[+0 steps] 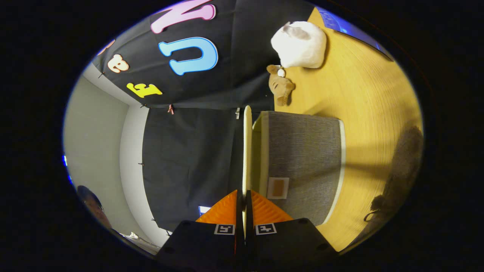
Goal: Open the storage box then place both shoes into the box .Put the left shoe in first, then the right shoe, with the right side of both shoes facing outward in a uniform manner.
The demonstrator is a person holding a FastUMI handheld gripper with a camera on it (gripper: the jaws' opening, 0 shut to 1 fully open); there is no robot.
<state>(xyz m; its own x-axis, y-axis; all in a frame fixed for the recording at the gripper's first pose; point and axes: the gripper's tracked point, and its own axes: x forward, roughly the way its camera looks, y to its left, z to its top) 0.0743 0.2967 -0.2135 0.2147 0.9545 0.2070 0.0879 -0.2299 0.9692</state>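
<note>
My gripper (244, 206) is shut on the thin cream lid (247, 151) of the storage box, seen edge-on. The lid runs straight ahead from between the two orange fingers (224, 210). The view is rolled sideways, so the wooden table (370, 105) stands to the right. The grey fabric box (302, 151) lies right beside the lid, with a small label patch (278, 187) on its wall near my fingers. The lid stands apart from the box rim by a narrow gap. A dark shoe (402, 170) with a lace loop lies on the table beyond the box, blurred.
A white plush toy (299, 44) and a small brown plush toy (280, 85) sit on the table past the box's far end. A blue-lit screen (348, 26) stands at the table's far edge. The black cloth wall (189, 151) hangs behind the lid.
</note>
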